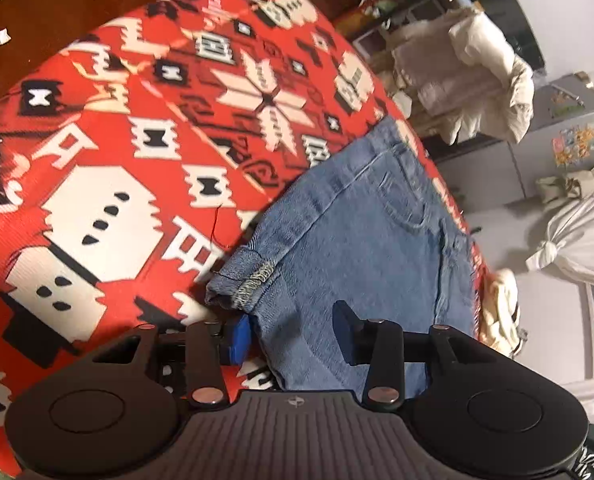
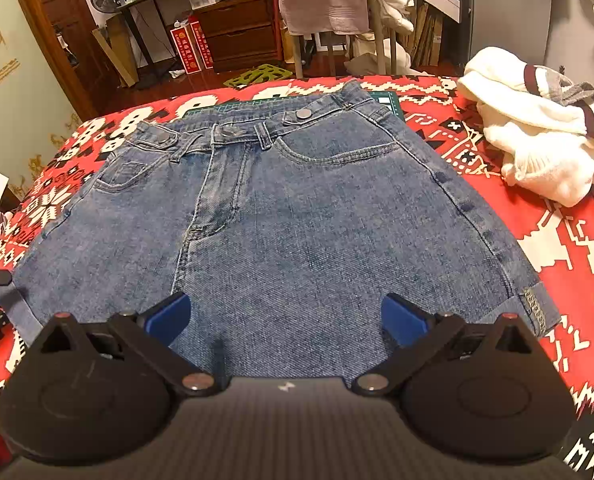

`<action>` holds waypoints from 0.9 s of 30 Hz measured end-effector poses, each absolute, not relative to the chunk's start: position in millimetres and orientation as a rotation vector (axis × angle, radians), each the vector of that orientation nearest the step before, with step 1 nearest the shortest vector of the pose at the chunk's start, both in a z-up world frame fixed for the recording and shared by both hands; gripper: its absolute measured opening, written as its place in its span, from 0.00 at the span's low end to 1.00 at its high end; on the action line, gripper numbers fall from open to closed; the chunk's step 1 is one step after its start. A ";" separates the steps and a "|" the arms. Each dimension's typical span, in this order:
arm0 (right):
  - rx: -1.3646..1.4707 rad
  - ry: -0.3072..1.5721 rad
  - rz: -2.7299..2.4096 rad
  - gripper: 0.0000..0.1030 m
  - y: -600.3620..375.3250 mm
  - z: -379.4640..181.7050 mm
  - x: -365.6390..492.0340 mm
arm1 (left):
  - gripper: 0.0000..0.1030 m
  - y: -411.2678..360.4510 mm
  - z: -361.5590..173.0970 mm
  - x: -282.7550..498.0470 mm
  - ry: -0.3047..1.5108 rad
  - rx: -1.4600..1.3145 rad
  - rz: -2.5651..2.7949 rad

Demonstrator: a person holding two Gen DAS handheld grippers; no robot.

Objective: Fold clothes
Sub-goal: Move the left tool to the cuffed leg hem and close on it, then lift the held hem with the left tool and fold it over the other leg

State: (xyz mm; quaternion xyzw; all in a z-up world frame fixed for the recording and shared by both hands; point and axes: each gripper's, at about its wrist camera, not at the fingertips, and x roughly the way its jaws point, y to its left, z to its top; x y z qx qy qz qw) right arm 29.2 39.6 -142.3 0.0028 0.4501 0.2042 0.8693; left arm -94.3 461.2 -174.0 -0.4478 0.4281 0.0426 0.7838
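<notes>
Red woven patterned cloth (image 2: 557, 240) bears flat denim shorts (image 2: 289, 216); both grippers' jaws spread, grasping nothing.

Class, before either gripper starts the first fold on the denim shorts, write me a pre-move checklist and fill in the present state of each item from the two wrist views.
1. Denim shorts lie flat, front up, waistband away from the right wrist camera: ok.
2. Right gripper open, over the hem end: ok.
3. Left gripper open, at the turned-up cuff on the shorts' side edge: ok.
4. Either gripper already gripping fabric: no, both jaws stand apart.
5. Fold area free: the white garment lies apart on the red patterned cloth: ok.
6. Back of the shorts smooth underneath: cannot tell.
</notes>
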 end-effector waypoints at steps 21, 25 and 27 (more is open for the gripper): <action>0.043 0.922 0.418 1.00 26.8 -131.5 29.9 | 0.05 470.2 -142.2 -92.6 0.865 -0.785 0.333; 0.063 0.905 0.417 1.00 22.4 -123.7 28.3 | 0.05 493.2 -137.4 -97.2 0.832 -0.786 0.399; 0.071 0.900 0.418 1.00 21.7 -121.1 27.9 | 0.05 498.0 -135.7 -96.8 0.824 -0.755 0.414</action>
